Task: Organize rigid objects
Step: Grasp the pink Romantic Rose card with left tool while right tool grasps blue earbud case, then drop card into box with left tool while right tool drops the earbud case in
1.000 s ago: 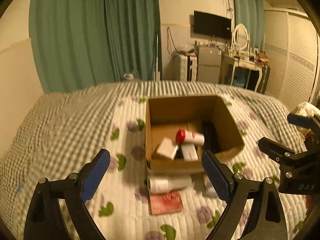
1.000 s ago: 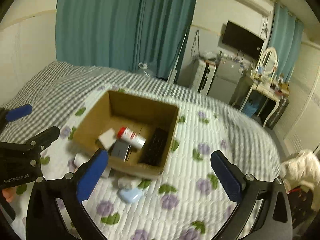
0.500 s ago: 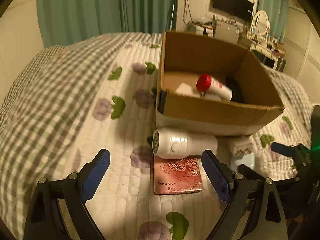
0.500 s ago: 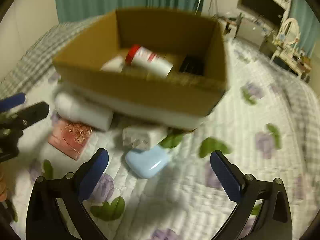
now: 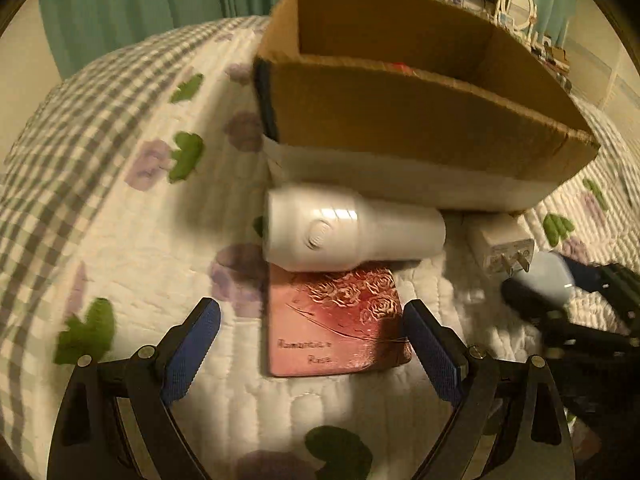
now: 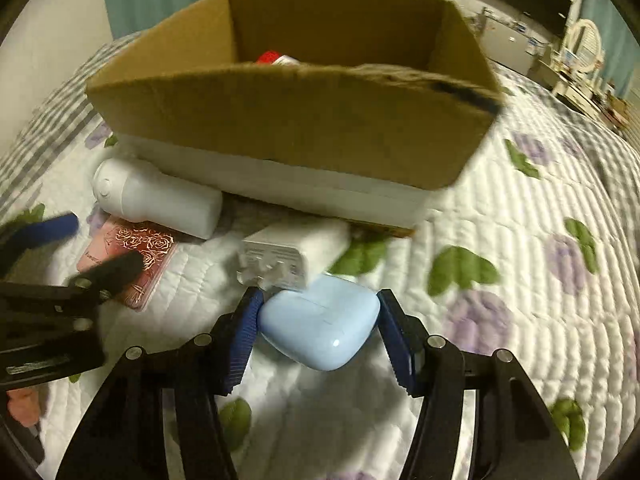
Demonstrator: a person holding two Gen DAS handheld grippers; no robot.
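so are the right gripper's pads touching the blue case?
Touching. Right wrist view: right gripper has just been closing; both pads meet the blue case, no visible gap.

Only readable text: pink rose-embossed card case (image 5: pixel 336 320) on the bed, cursive print near its lower edge, reads roughly "Romantic Rose", blurred in the left wrist view. White charger (image 6: pixel 294 254) has small print on its plug face, too small to read. Nothing else legible.
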